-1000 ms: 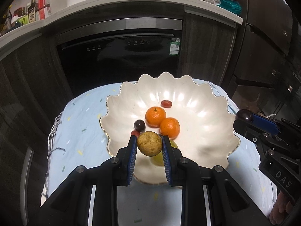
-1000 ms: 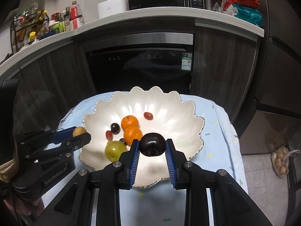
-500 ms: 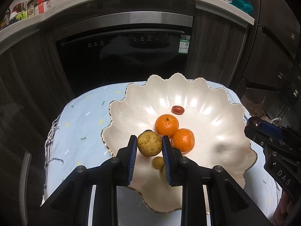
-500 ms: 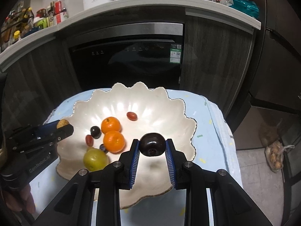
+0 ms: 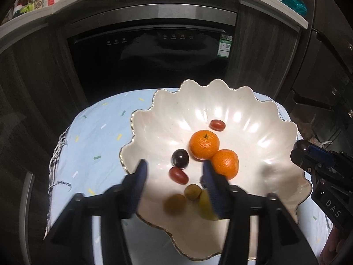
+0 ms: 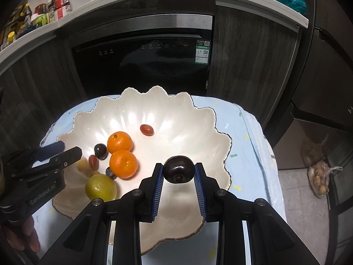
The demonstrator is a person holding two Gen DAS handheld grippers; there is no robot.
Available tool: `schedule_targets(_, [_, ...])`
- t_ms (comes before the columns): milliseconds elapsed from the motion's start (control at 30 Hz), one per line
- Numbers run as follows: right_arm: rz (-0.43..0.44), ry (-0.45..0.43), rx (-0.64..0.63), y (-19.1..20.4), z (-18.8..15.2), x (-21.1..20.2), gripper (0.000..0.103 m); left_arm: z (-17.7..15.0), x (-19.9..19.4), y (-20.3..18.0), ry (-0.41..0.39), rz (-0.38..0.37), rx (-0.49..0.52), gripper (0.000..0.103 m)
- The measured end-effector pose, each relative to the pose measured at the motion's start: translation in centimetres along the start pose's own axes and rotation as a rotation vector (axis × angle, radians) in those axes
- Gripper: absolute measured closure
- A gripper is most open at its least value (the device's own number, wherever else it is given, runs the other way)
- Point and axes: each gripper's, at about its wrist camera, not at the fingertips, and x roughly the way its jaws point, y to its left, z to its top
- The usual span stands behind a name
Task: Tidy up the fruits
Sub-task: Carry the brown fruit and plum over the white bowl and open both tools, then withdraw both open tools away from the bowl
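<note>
A white scalloped bowl (image 5: 271, 132) (image 6: 194, 119) holds two oranges (image 5: 204, 143) (image 6: 119, 141), a dark grape (image 5: 180, 158), two red cherry tomatoes (image 5: 178, 175) and a yellow-green fruit (image 6: 100, 187). My left gripper (image 5: 175, 167) (image 6: 68, 149) hangs over the bowl's near side, its jaws opening with nothing pressed between them. The small brown fruit (image 5: 175, 203) shows blurred just below them, beside another small brown fruit (image 5: 193, 191). My right gripper (image 6: 179, 172) (image 5: 302, 152) is shut on a dark plum (image 6: 179, 169) above the bowl's right half.
The bowl rests on a light blue cloth (image 5: 103, 137) over a small table. A black built-in appliance (image 6: 141, 66) stands behind it under a counter with bottles (image 6: 55, 6). A bag of produce (image 6: 320, 178) lies on the floor at the right.
The left jaws have parted and let go of the brown fruit, which has dropped toward the bowl. Both grippers have come lower and closer over the bowl. The right still holds the plum.
</note>
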Motion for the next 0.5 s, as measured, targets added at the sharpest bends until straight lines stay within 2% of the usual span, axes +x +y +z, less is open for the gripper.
schedule_targets(100, [-0.013,0.004,0.006,0.0,0.1,0.0,0.069,0.1,-0.2,0.3,-0.005,0.015,-0.005,0.036])
schedule_targets(200, [-0.036,-0.025,0.017,-0.1,0.2,-0.7,0.037,0.2,-0.6,0.5,-0.014,0.036,-0.005,0.027])
schedule_targets(233, [-0.042,-0.036,0.021,-0.1,0.3,-1.0,0.034,0.2,-0.8,0.5,-0.021,0.039,-0.007,0.023])
schedule_targets(367, [-0.047,-0.050,0.024,-0.1,0.5,-1.8,0.032,0.4,-1.8,0.5,-0.040,0.059,-0.015,0.015])
schedule_targets(500, [-0.050,-0.058,0.030,-0.2,0.6,-2.5,0.032,0.5,-2.8,0.7,-0.052,0.061,-0.025,0.012])
